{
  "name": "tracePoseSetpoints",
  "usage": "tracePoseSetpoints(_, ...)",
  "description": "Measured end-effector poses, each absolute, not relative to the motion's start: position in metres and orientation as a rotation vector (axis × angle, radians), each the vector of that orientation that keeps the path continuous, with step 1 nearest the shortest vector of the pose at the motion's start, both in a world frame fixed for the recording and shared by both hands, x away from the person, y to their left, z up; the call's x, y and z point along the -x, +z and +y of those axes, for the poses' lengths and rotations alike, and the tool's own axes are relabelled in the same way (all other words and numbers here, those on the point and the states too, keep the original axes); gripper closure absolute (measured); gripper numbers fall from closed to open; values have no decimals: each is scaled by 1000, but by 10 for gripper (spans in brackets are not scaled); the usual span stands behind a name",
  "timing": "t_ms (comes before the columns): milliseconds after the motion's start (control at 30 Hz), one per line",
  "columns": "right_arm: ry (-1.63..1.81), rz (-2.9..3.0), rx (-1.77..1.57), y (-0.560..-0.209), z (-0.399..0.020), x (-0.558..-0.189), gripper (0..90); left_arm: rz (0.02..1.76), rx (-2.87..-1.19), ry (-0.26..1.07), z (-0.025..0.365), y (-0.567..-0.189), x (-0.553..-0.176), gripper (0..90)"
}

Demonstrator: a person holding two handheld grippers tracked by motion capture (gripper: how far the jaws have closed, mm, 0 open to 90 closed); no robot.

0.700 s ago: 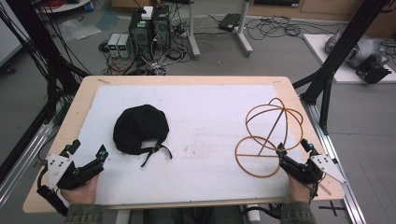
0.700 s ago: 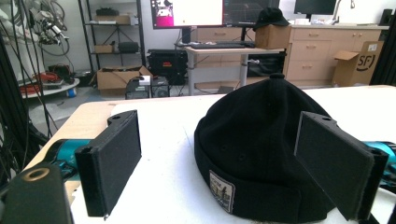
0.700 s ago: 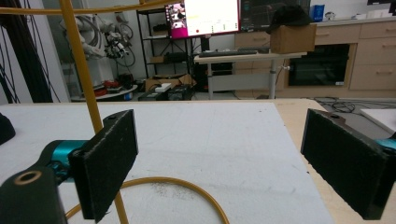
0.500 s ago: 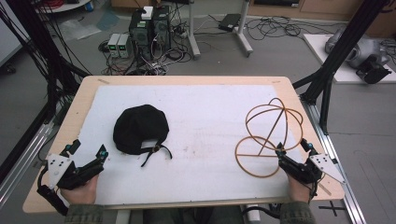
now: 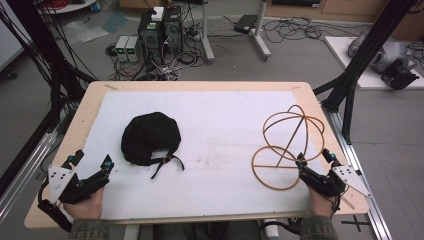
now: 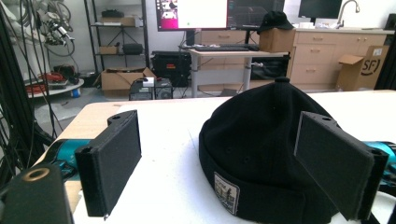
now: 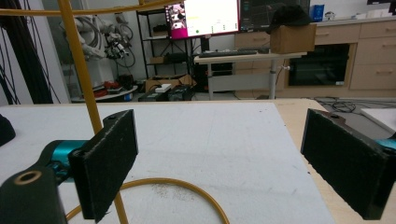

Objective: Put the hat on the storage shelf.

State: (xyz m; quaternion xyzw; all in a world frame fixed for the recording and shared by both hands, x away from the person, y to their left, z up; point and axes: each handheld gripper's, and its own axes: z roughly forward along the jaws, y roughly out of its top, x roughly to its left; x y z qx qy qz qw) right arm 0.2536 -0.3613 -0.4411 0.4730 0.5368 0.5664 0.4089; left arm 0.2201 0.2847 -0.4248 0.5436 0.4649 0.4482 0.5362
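Forearms cut off at the bottom edge of the high view, sleeves barely in sight. Left gripper (image 5: 93, 167) at the near left corner of the table (image 5: 200, 86), jaws wide apart with nothing between them, aimed at the black cap (image 5: 150, 137) just ahead. Right gripper (image 5: 314, 161) at the near right corner, jaws likewise spread and empty, tips just beside the near rim of the yellow wire frame (image 5: 287, 147); touching or not, hard to tell from above. From the left gripper view, cap (image 6: 261, 154) close and low, right side partly hidden behind one black jaw, a small label (image 6: 226, 191) on the band too blurred to read. From the right gripper view, wire frame (image 7: 84, 79) cut off at top and left, only a curved base ring and one upright rod showing. White sheet (image 5: 220, 130) bare between cap and frame, wide open room in the middle and toward the far edge; frame close to the right table edge. Beyond the table, computer towers (image 5: 160, 30) amid tangled cables on the floor. Against the earlier frames: cap, frame and both grippers unmoved.
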Motion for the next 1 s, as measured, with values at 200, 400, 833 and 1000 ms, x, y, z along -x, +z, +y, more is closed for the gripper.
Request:
tracePoseSetpoints(200,1428,1354,-1200,-441,-361,-254,102,1107,-1300,1066,285,-425,-220,149)
tracePoseSetpoints(400,1426,1352,-1193,-441,-362,-254,102,1107,-1303,1063,284,-426,-221,149)
tracePoseSetpoints(833,1433,1355,-1196,-442,-361,-254,102,1111,-1310,1057,283,-426,-223,150)
tracePoseSetpoints(1000,1432,1350,-1196,-442,-362,-254,102,1094,-1331,1054,278,-424,-226,147)
